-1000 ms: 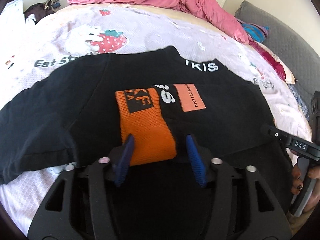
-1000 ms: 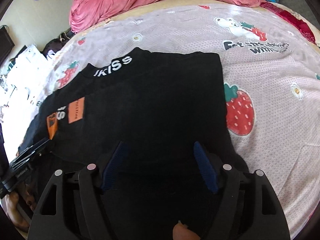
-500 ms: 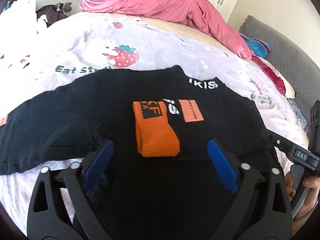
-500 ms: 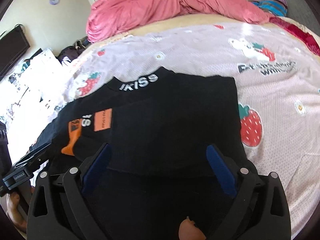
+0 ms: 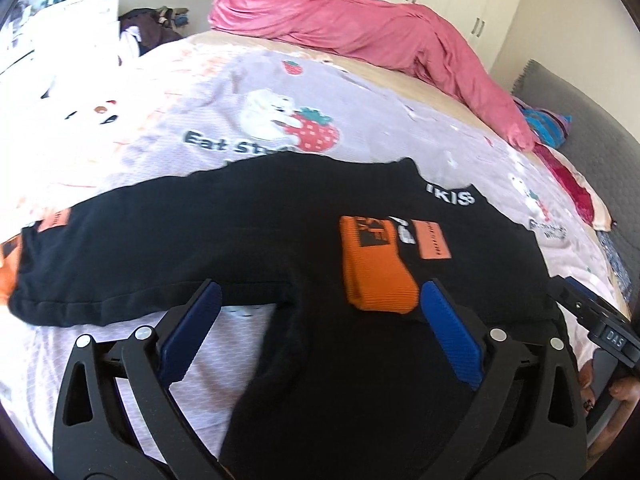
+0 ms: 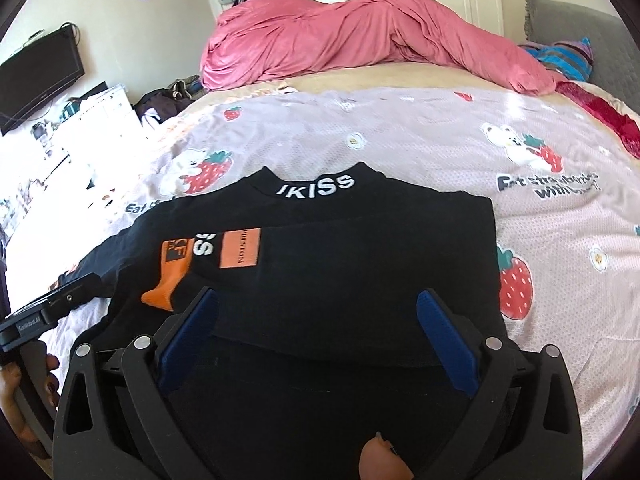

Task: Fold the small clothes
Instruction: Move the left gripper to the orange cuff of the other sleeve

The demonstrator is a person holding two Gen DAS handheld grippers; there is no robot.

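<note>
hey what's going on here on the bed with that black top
A person is folding a black top laid out on the strawberry-print bedsheet, working with a handheld gripper in each hand. One sleeve is folded across the chest, its orange cuff lying on the body; the other sleeve is spread out to the side. The left gripper is open above the fabric, and the right gripper is opening, holding nothing.

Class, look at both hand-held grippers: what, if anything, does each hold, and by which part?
Nothing is held. The left hand-held gripper and right hand-held gripper are open above the black top.
</note>
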